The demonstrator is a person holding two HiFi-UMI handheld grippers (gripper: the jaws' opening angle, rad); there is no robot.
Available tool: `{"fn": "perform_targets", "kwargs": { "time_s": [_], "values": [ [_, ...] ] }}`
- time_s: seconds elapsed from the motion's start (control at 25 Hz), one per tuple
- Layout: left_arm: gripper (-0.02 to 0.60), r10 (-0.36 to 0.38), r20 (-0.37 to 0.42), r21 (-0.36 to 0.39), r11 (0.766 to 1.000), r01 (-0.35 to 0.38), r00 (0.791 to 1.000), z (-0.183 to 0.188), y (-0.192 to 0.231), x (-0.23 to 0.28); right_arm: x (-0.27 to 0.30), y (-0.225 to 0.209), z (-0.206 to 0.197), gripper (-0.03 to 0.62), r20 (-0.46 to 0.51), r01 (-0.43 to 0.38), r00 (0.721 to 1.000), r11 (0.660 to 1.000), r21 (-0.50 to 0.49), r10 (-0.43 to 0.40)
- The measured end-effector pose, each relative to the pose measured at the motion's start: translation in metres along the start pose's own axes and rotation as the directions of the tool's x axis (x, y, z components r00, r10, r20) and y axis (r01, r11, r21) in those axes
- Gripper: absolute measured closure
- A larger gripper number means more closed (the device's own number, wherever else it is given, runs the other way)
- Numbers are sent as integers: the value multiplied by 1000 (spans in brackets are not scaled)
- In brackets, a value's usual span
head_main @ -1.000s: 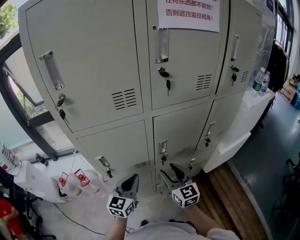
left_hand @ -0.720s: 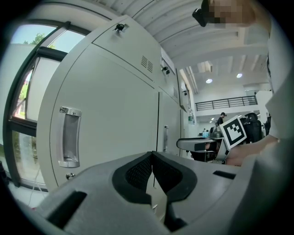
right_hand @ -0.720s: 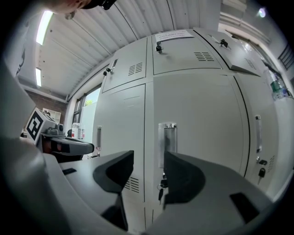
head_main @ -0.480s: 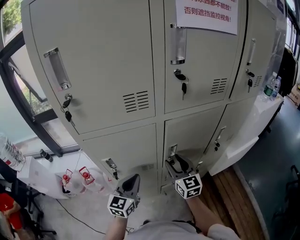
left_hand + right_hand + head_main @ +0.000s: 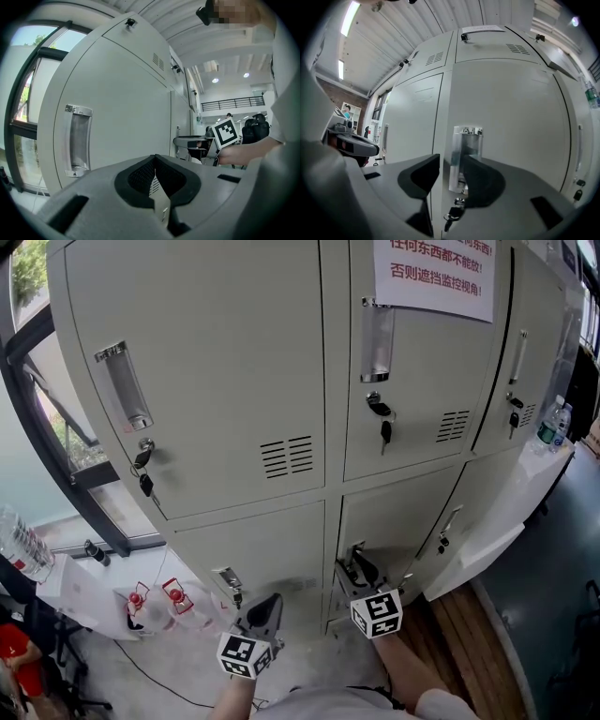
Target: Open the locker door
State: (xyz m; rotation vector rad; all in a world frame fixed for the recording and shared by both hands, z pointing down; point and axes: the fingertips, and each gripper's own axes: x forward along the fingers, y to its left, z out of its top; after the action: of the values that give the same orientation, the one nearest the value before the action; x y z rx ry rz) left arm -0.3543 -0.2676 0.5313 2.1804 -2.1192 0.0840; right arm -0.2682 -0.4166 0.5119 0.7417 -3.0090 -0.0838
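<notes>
A grey bank of lockers fills the head view. The lower middle locker door [image 5: 403,517] carries a recessed metal handle [image 5: 353,552] with a key [image 5: 452,213] hanging under it. My right gripper [image 5: 354,568] is at that handle. In the right gripper view its jaws are closing, the handle's [image 5: 466,152] left edge stands in the gap of the right gripper [image 5: 451,177], and the pads do not press on it. My left gripper [image 5: 268,604] hangs lower and to the left, apart from the doors. The left gripper [image 5: 154,176] is shut on nothing.
The upper doors have handles with keys [image 5: 384,432] and a paper notice [image 5: 433,273]. The lower left door has its own handle [image 5: 77,140]. Red-capped bottles [image 5: 155,601] lie at the left, a white counter [image 5: 487,545] with water bottles [image 5: 553,423] stands at the right, and a window frame [image 5: 56,465] is at the left.
My right gripper has moved up and forward to the lower middle door's handle. The left gripper has stayed almost still. The head view has shifted slightly.
</notes>
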Motion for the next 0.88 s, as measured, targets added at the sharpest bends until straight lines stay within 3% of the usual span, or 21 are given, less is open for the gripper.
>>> {"fn": "perform_targets", "kwargs": {
  "time_s": [0.2,0.88],
  "values": [
    [574,-5,-2,-5,1000,5,1000,-2,2,3,2,-1,1,487,9,29,1000,999,-13,-29],
    [574,-40,5,8,999,40,999,3,-3,9,-12,2,0,488,4,38,999,999,5,-38]
  ]
}}
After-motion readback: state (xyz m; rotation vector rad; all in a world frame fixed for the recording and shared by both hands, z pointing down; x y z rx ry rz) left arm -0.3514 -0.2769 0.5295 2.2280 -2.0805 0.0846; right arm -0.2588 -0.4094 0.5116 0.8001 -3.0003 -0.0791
